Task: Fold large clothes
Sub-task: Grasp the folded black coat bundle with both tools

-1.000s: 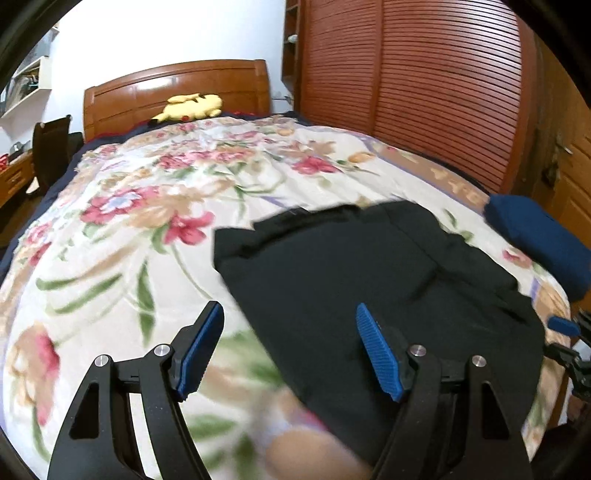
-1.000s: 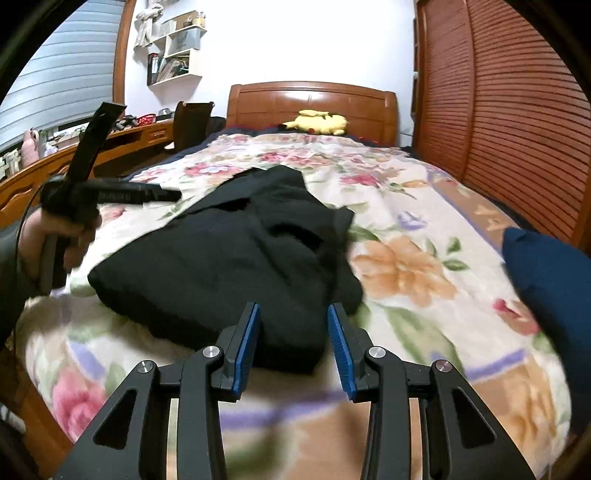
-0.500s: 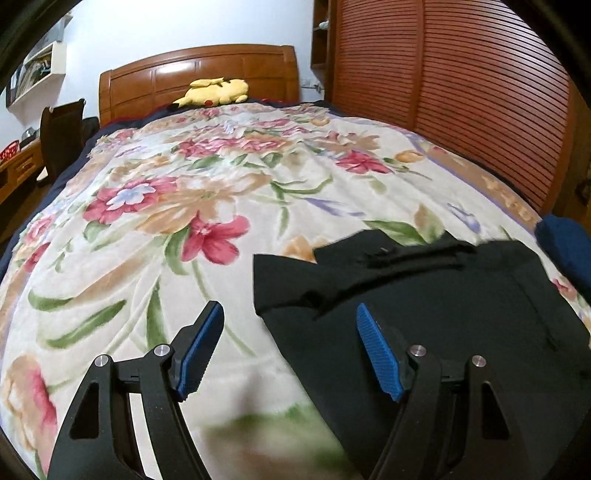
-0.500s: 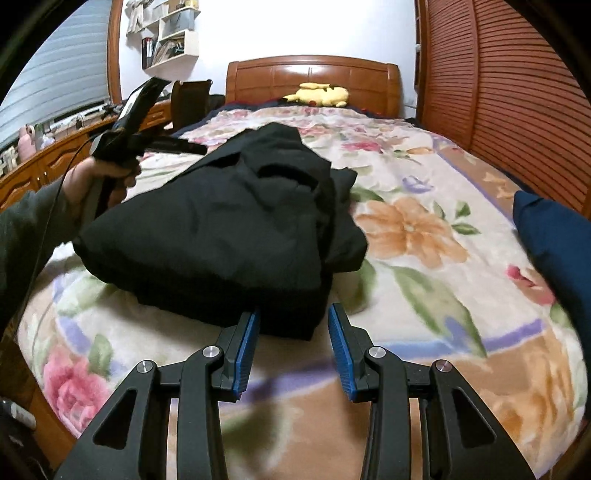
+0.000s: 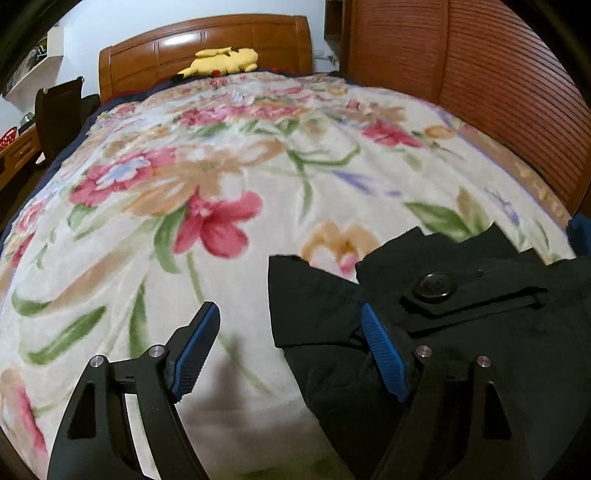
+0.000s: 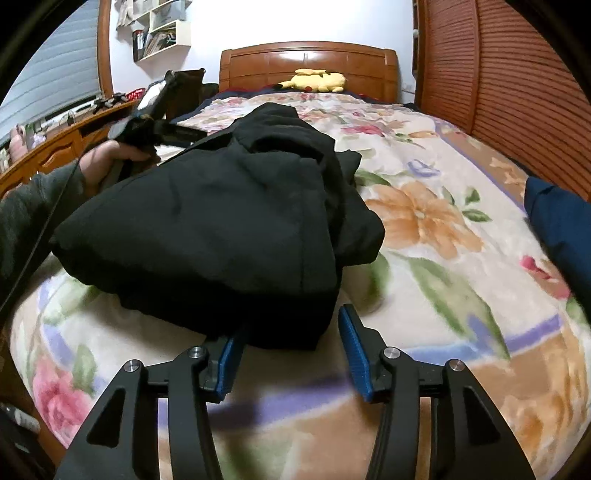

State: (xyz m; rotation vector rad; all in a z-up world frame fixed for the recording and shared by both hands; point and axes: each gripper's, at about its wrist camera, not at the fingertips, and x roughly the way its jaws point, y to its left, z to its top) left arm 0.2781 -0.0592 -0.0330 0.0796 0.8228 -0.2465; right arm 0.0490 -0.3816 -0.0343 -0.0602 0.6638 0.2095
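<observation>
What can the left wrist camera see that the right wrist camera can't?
Only the left wrist view shows the big round button on the black coat.

Only the right wrist view shows the person's hand, the wall shelves, and the window blind.

Both show the coat, the flowery blanket, the yellow plush toy by the wooden headboard, and the slatted wardrobe. The left gripper and right gripper are each open.
</observation>
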